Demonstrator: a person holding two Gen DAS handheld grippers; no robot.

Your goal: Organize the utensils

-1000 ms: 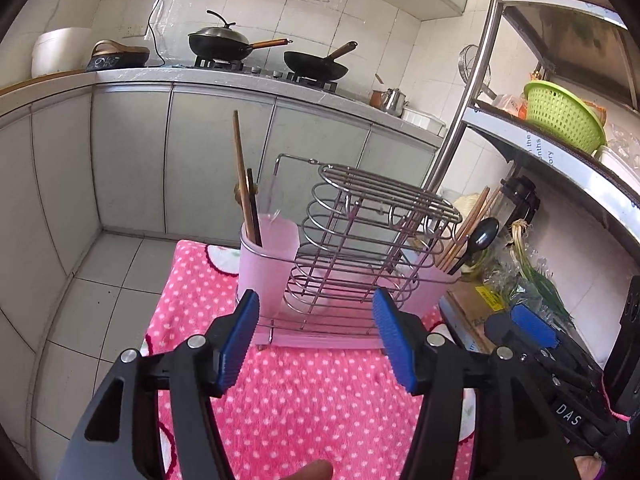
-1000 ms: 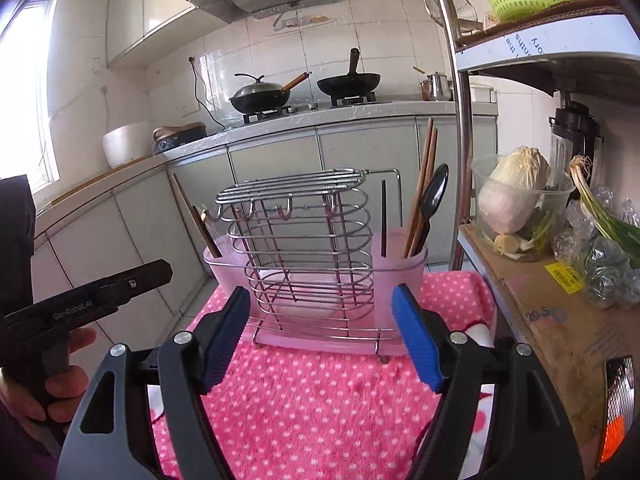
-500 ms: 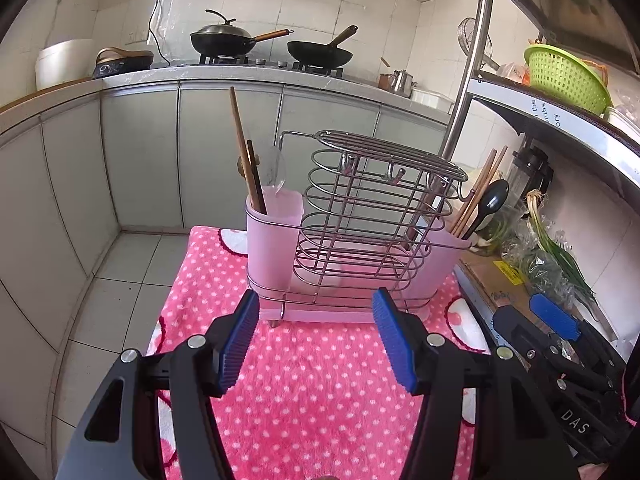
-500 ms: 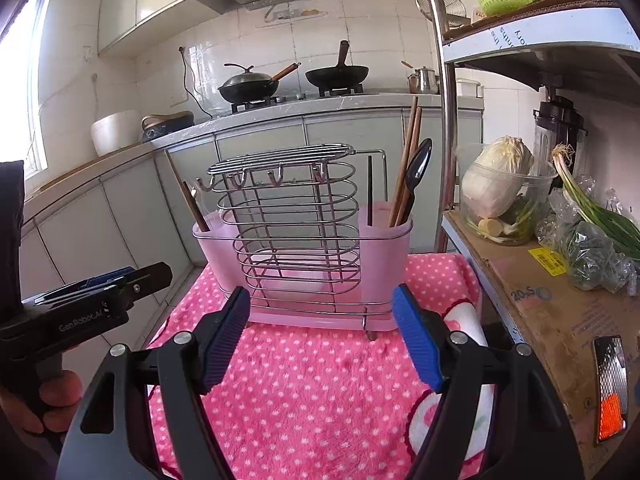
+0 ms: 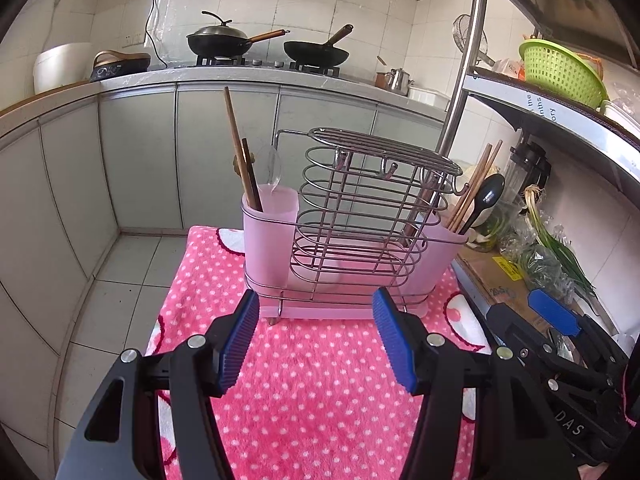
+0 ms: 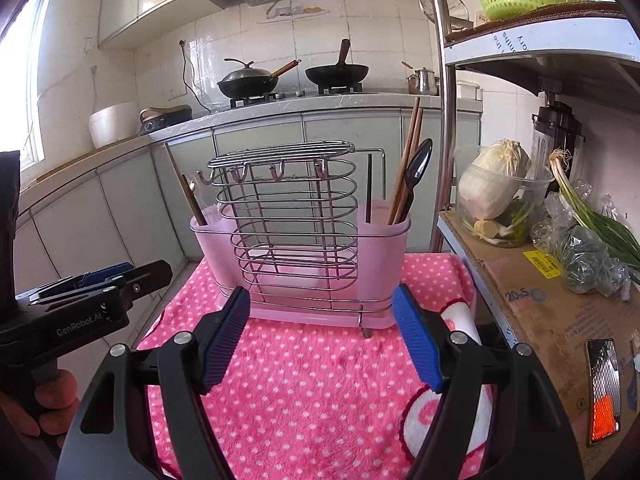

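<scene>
The pink utensil holder (image 5: 352, 256) stands upright on the pink dotted cloth (image 5: 320, 392), its long side running across both views, with a wire rack (image 5: 372, 208) in its middle. In its left cup, wooden chopsticks (image 5: 240, 152) lean up and to the left beside a clear spoon (image 5: 274, 170). In its right cup, more chopsticks (image 6: 406, 168) and a black spoon (image 6: 418, 168) lean up and to the right.

The right wrist view alone shows a single dark stick (image 6: 369, 188) upright in the right cup, a cabbage in a bowl (image 6: 496, 188) and the hand (image 6: 48, 408) holding the left gripper (image 5: 314, 340). The left wrist view shows the right gripper (image 6: 320, 332) from the side, low at the right edge.

The holder stands just beyond both pairs of jaws, apart from them. Both pairs are spread wide with nothing between them.
</scene>
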